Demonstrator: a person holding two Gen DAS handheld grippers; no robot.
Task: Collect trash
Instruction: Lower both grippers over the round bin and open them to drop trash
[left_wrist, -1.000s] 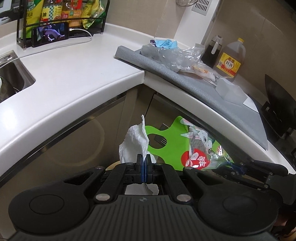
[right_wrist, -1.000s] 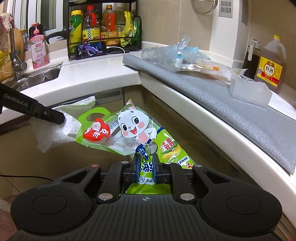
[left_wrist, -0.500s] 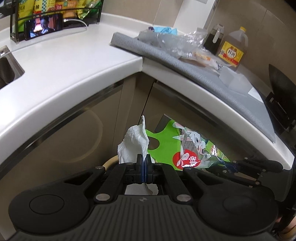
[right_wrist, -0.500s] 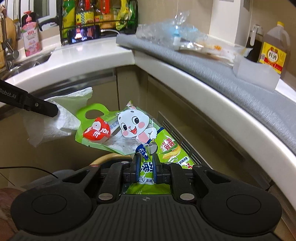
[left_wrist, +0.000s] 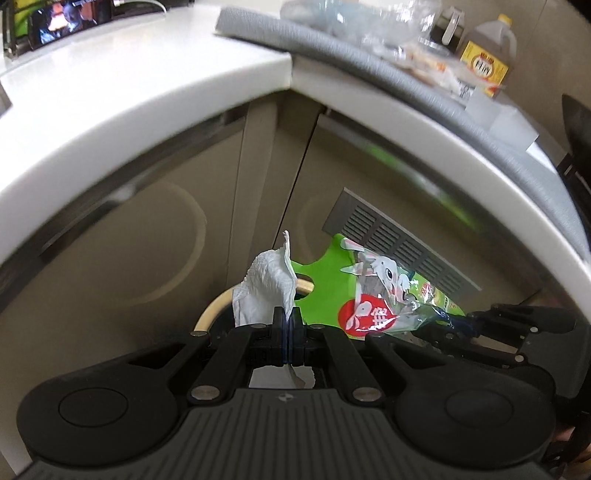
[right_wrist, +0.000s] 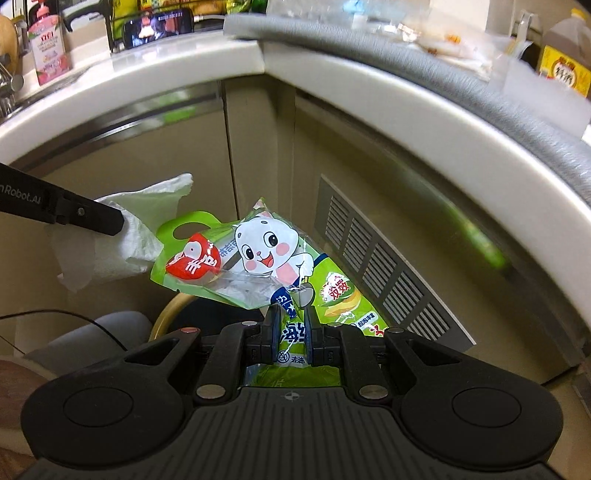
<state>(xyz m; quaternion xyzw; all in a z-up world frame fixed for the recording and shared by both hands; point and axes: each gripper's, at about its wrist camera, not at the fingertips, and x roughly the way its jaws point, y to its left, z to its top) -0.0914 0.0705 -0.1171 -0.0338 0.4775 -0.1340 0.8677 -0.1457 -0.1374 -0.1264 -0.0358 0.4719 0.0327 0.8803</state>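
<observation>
My left gripper (left_wrist: 287, 314) is shut on a crumpled white paper towel (left_wrist: 267, 284), which sticks up past its fingertips. My right gripper (right_wrist: 291, 317) is shut on a green plastic package (right_wrist: 251, 258) printed with a white cartoon cat. Both hang side by side in front of the cabinet doors, below the counter edge. From the right wrist view the left gripper (right_wrist: 114, 223) and the paper towel (right_wrist: 122, 236) show at the left; from the left wrist view the green package (left_wrist: 369, 295) and the right gripper (left_wrist: 458, 321) show at the right. A round bin rim (right_wrist: 166, 317) lies below them, mostly hidden.
The white counter (left_wrist: 129, 92) curves overhead, carrying a grey mat (left_wrist: 369, 70) with clear plastic wrappers (right_wrist: 443, 40) and a brown bottle (left_wrist: 487, 62). A vent grille (right_wrist: 373, 266) is set in the cabinet. A phone (right_wrist: 159, 26) and a pink soap bottle (right_wrist: 48, 51) stand farther back.
Both grippers have sunk below the counter edge with their loads still held. The cabinet fronts, the vent grille and the bin rim have come into view; the countertop has slid up the frames.
</observation>
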